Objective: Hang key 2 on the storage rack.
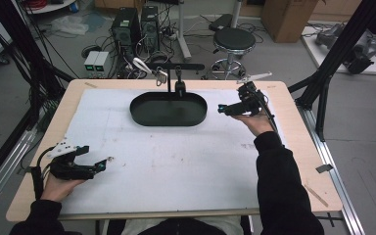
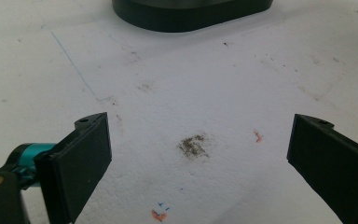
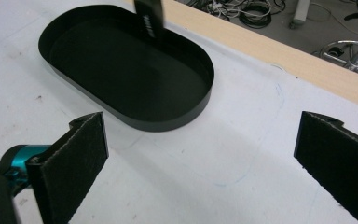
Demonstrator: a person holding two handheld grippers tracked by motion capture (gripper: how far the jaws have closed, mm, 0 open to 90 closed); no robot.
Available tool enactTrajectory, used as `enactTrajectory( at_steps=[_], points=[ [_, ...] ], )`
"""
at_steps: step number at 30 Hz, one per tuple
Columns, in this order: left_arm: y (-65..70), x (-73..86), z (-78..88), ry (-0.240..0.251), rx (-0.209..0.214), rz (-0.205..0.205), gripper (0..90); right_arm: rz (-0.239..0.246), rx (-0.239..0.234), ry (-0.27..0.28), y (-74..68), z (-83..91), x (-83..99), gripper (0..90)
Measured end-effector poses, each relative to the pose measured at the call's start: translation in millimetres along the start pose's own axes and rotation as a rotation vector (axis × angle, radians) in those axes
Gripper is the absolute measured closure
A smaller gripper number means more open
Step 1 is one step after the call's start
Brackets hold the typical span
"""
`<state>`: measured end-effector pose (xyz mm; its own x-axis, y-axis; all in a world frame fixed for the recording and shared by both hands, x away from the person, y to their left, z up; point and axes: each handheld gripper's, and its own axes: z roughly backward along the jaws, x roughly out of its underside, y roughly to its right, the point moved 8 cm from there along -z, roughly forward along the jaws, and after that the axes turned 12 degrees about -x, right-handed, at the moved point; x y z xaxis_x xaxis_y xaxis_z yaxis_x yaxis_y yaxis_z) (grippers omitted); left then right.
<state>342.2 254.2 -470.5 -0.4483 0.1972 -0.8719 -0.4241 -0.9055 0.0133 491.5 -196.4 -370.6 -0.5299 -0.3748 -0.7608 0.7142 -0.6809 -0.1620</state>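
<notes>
A black oval tray (image 1: 142,116) lies at the far middle of the white sheet (image 1: 176,161), and nothing lies in it. My left gripper (image 1: 102,165) rests low near the front left of the table, open, its jaws wide apart over a bare, stained patch of sheet (image 2: 193,145). The tray's near wall (image 2: 191,18) is far ahead of it. My right gripper (image 1: 222,108) hovers just right of the tray, open, pointing toward the tray (image 3: 168,123). Nothing sits between its pads (image 3: 74,163).
A black stand (image 1: 176,73) with a cross arm rises behind the tray; its post (image 3: 149,18) reaches over the tray's far rim. Beyond the wooden table edge (image 3: 270,51) are a stool (image 1: 233,41), cables and computer towers. Black frame posts flank the table.
</notes>
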Motion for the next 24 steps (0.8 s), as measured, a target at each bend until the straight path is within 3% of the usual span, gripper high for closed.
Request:
enactTrajectory(
  at_steps=[24],
  points=[
    [0.1, 0.5, -0.5, -0.004, -0.004, -0.003, 6.8, -0.041, 0.032, 0.021, 10.7, 28.7, 74.7, 2.0]
  ],
)
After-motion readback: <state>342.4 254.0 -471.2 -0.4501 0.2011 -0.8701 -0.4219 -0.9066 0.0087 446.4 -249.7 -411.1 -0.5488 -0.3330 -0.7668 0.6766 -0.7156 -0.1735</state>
